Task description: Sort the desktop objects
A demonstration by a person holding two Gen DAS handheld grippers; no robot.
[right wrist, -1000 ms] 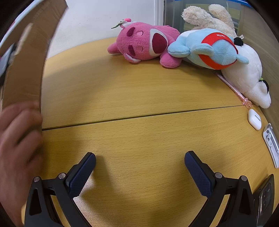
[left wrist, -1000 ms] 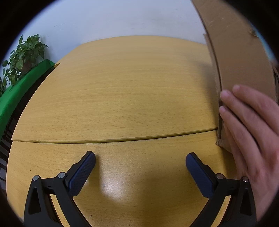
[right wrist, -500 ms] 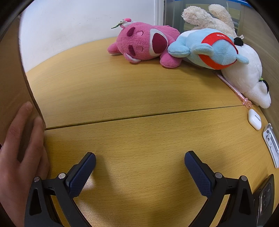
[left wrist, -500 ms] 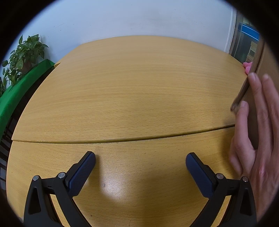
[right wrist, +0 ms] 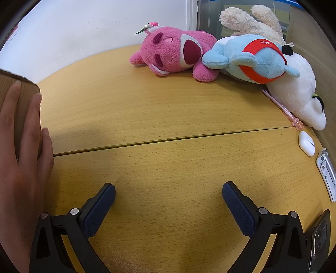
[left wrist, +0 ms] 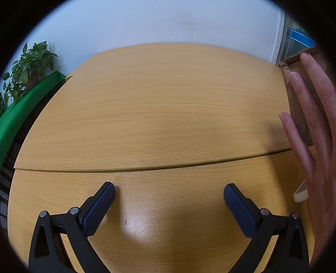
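Plush toys (right wrist: 210, 56) crowd wooden table (right wrist: 168, 109) against white wall (right wrist: 84, 27).

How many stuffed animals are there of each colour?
Pink: 1, the fuzzy pink plush toy
Light blue: 1, the light blue plush toy with a red band
White: 1, the white plush toy
Cream: 1, the cream long-eared plush toy
Total: 4

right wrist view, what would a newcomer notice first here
The pile of soft toys at the far right of the table: a pink one, a blue one and a white one pressed together. Next, a bare hand on a cardboard box at the left edge.
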